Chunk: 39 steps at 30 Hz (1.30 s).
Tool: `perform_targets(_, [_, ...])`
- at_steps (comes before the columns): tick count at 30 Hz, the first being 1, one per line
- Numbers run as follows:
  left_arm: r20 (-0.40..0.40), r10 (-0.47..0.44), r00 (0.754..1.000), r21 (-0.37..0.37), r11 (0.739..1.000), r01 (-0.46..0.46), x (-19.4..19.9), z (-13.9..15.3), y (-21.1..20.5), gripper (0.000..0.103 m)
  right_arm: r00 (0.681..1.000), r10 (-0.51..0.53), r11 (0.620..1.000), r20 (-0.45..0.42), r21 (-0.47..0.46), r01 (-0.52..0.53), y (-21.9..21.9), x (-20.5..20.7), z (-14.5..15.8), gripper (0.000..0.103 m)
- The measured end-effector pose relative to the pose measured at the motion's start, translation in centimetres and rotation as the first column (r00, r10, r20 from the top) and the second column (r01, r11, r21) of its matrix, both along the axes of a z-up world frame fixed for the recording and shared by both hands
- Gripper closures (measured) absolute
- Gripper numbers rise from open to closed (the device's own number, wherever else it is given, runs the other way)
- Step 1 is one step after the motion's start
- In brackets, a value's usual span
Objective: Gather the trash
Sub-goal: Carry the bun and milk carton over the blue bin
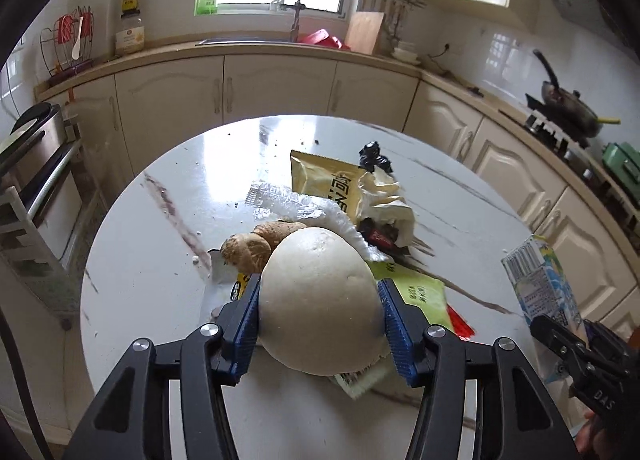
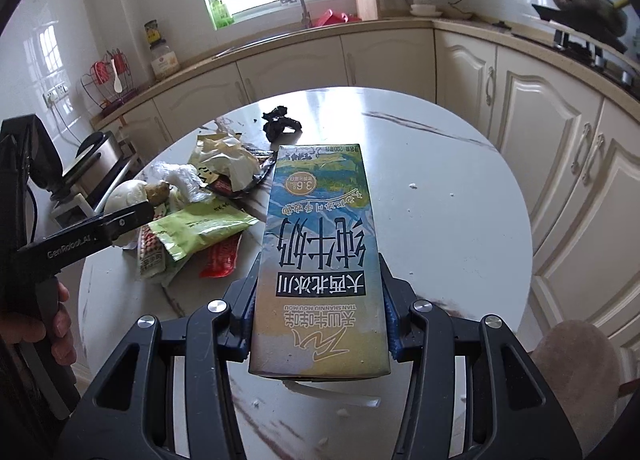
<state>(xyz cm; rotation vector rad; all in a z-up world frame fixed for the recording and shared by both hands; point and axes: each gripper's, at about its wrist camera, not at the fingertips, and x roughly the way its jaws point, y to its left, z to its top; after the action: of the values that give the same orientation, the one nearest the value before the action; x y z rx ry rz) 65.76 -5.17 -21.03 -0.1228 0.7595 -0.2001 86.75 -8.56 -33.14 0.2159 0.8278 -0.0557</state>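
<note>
Left tool: the left tool [image 1: 320, 310] was clamped on a round white steamed bun [image 1: 318, 300], its blue ribbed pads [image 1: 394, 334] pressed into both flanks; the bun sat at the near edge of the litter, and whether it was lifted off the wrappers beneath could not be told.

Right tool: the right tool [image 2: 320, 314] gripped a tall blue-and-yellow paper milk carton [image 2: 320, 260] by its lower sides, held above the counter and apart from the heap.

Counter: a round white marble-patterned counter [image 1: 152, 280] carried all the litter.

Progress: two items were in hand, none seen disposed of (no bin or bag showed in either view). I judged the task at an early stage.

Remaining: a knobbly brown ginger root [image 1: 256, 244], a crumpled clear plastic film [image 1: 288, 203], a yellow printed snack packet [image 1: 320, 179], a crumpled black wrapper [image 1: 374, 157], a green foil sachet [image 2: 200, 232] and a red sachet [image 2: 218, 260] lay on the counter, mostly touching or overlapping; scattered crumbs also lay on it.

Carton axis: the long axis ran forward along the tool's fingers, away from the camera toward the far cupboards, tilted slightly left; the print read upside down from the wrist.

Bun axis: a dome, with no clear long axis, rounded face toward the camera and up.
</note>
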Motion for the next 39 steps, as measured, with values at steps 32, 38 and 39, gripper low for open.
perform_targets(32, [-0.058, 0.295, 0.954, 0.001, 0.955, -0.295, -25.7, -5.0, 31.3, 0.051, 0.776, 0.63, 0.773, 0.022, -0.106, -0.625, 37.5, 0.0, 1.4, 0.057])
perform_targets(38, [-0.204, 0.32, 0.925, 0.014, 0.946, -0.324, -25.9, -11.2, 34.9, 0.051, 0.715, 0.694, 0.703, -0.087, -0.133, -0.699, 43.8, 1.5, -3.5, 0.058])
perform_targets(39, [-0.223, 0.32, 0.921, 0.026, 0.946, -0.322, -25.7, -12.1, 35.1, 0.051, 0.704, 0.702, 0.692, -0.109, -0.132, -0.71, 44.7, 1.9, -4.5, 0.058])
